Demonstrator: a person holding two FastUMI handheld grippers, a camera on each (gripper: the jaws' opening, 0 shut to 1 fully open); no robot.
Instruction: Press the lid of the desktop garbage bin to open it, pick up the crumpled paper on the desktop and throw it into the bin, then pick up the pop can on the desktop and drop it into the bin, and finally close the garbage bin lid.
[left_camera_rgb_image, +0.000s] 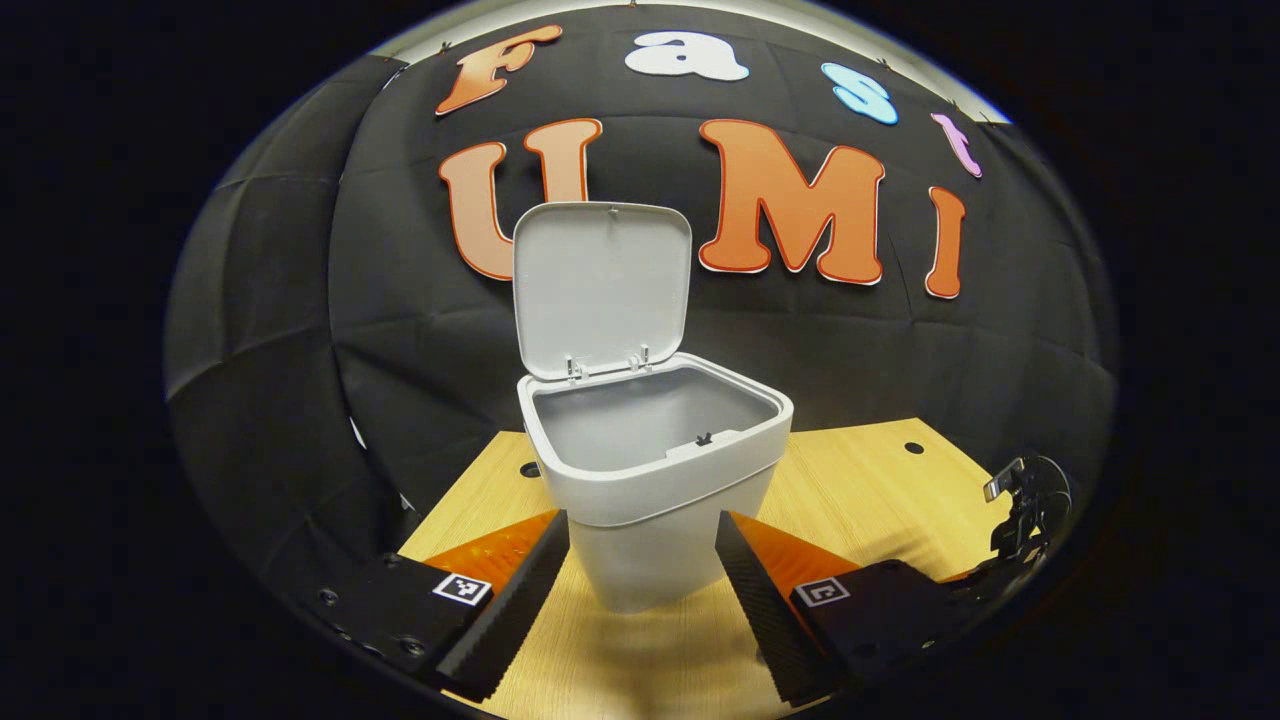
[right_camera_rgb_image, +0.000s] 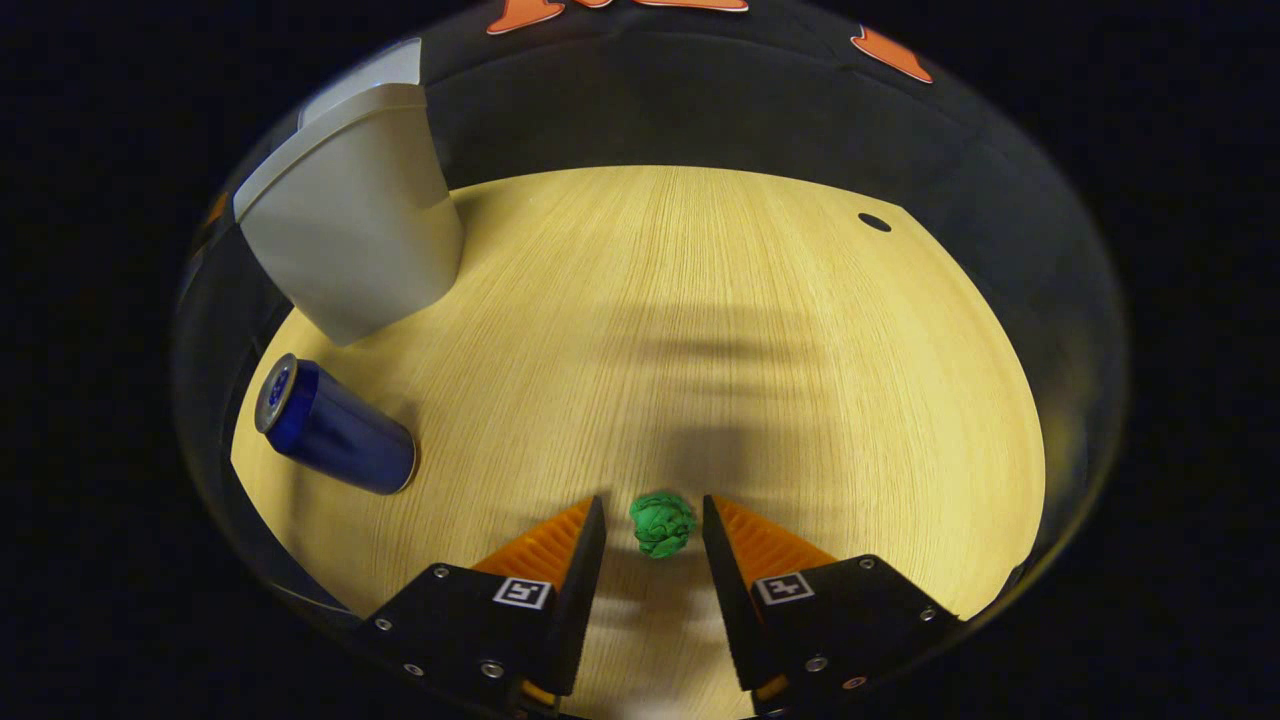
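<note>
Right gripper view: my right gripper (right_camera_rgb_image: 654, 530) is held low over the desk (right_camera_rgb_image: 700, 330), its fingers spread apart, with the green crumpled paper (right_camera_rgb_image: 662, 523) lying on the wood in the gap between the fingertips. A sliver of desk shows on either side of the paper, so neither finger presses on it. Farther off toward the desk's left edge, the blue pop can (right_camera_rgb_image: 335, 425) lies on its side, its silver top turned toward that edge. Beyond the can, near the far left corner, stands the grey garbage bin (right_camera_rgb_image: 355, 230).

Left gripper view: my left gripper (left_camera_rgb_image: 642, 555) is likewise parted, its two fingertips flanking the lower body of the garbage bin (left_camera_rgb_image: 650, 470); whether they touch its walls, I cannot tell. The bin stands on the desk (left_camera_rgb_image: 860, 490), well in from the far edge. Its lid (left_camera_rgb_image: 602, 290) is raised upright on the rear hinge, exposing the interior. At the right edge of this view, part of the other gripper (left_camera_rgb_image: 1025, 510) is visible.
</note>
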